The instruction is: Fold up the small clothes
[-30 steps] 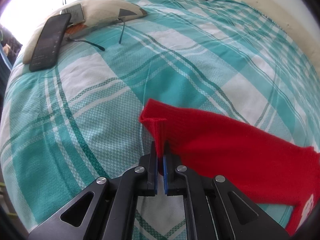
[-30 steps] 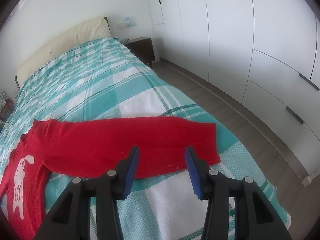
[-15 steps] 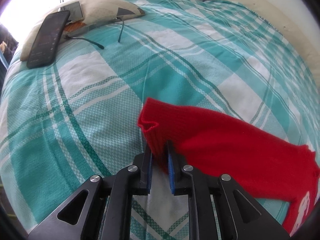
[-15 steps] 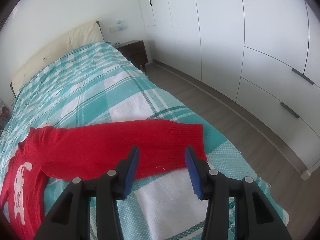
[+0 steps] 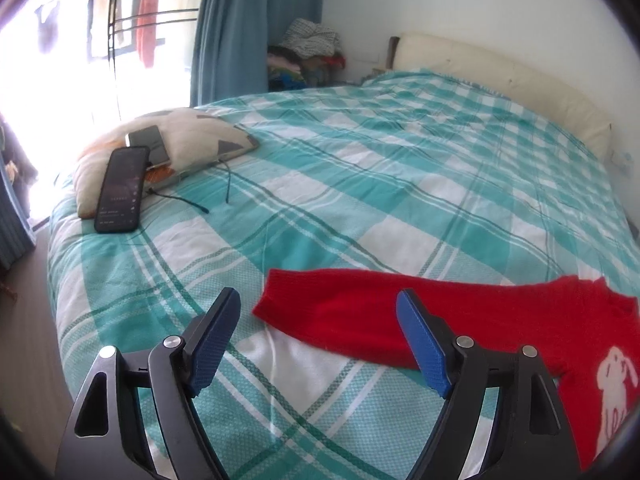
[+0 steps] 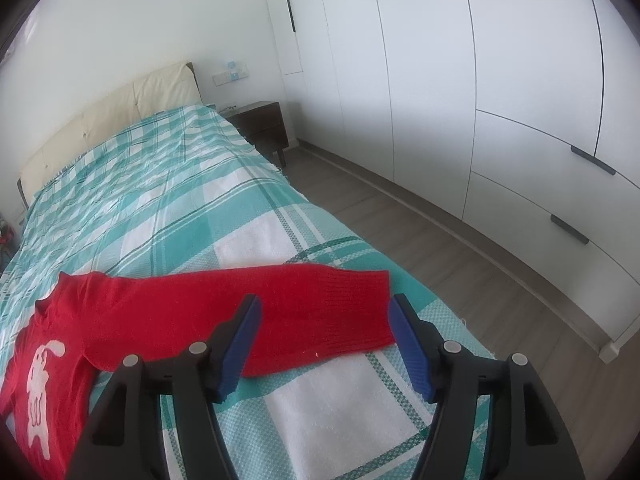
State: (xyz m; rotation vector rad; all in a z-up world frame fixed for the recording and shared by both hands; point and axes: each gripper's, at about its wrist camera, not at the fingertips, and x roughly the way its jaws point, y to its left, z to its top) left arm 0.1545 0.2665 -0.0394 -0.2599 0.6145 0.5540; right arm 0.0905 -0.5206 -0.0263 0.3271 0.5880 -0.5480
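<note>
A small red sweater (image 5: 480, 320) with a white rabbit print lies flat on the teal plaid bed cover (image 5: 360, 184), both sleeves spread out sideways. My left gripper (image 5: 318, 320) is open and empty, raised just short of the left sleeve's cuff (image 5: 280, 300). In the right wrist view the sweater (image 6: 180, 316) stretches left, and its right sleeve cuff (image 6: 360, 304) lies between the fingers of my right gripper (image 6: 324, 320). That gripper is open, empty and held above the sleeve.
A cushion (image 5: 188, 140) with two phones (image 5: 120, 188) and a cable lies at the bed's far left corner. The headboard (image 5: 500, 76) is at the far end. The bed's right edge (image 6: 440, 300) drops to a wood floor by white wardrobes (image 6: 500, 120).
My left gripper let go of the left sleeve cuff, opened wide and pulled back and up; the cuff now lies flat. The right gripper stayed open and drew back slightly.
</note>
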